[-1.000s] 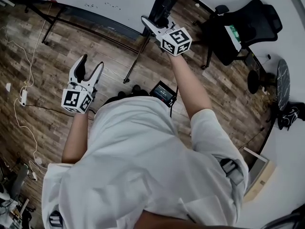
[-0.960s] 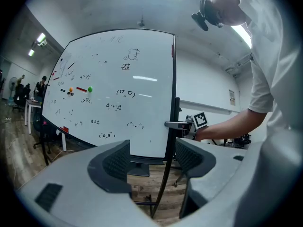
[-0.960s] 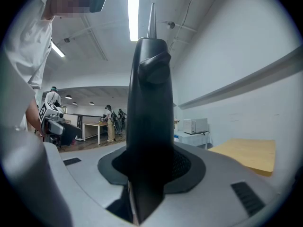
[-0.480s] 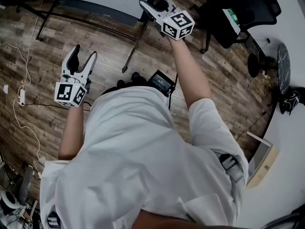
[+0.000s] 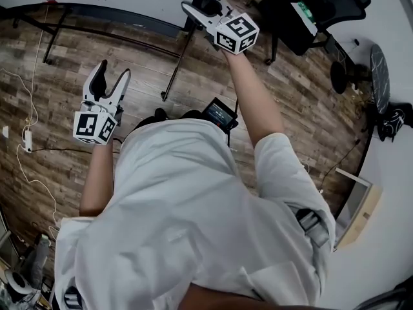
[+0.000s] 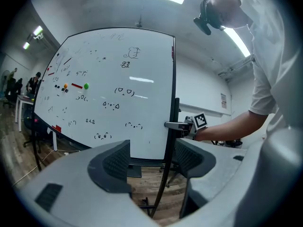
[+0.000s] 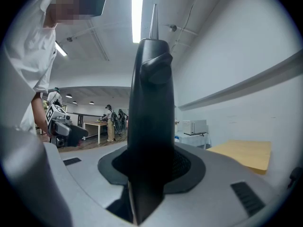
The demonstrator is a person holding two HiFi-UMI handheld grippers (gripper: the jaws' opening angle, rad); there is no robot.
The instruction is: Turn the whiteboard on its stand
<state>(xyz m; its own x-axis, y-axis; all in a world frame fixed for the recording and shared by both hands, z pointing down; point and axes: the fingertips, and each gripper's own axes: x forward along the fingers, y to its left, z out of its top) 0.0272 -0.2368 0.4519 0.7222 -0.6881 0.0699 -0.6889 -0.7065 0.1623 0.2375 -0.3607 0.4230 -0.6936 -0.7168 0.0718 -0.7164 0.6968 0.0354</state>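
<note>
Whiteboard (image 6: 109,89): dead ahead on its stand (image 6: 162,186), marked face toward the left gripper view. I see small doodles, 1 green magnet (image 6: 86,85) and 1 red bar (image 6: 76,85) on it. Head view catches only its bottom strip at the top edge.
Right gripper (image 6: 171,125): arm stretched out, jaws clamped on the black upright (image 7: 151,103) at the board's right edge, in the lower half of that edge.
Black upright: fills the gap between the right jaws, both pads pressed on it. From the right gripper view I get it edge-on, running up past the pads.
Left gripper (image 5: 112,75): held level and well apart from the board, jaws spread, nothing between the pads. Through the gap I only see the board's lower corner and the floor far beyond.
Floor (image 5: 64,108): wood planks, with a white cable (image 5: 26,166) trailing along the head view's left side.
Office chair (image 5: 322,5): black, beyond the right gripper, at the head view's top right.
Operator: white shirt (image 5: 193,218), both forearms bare, small screen device (image 5: 219,115) at the waist.
</note>
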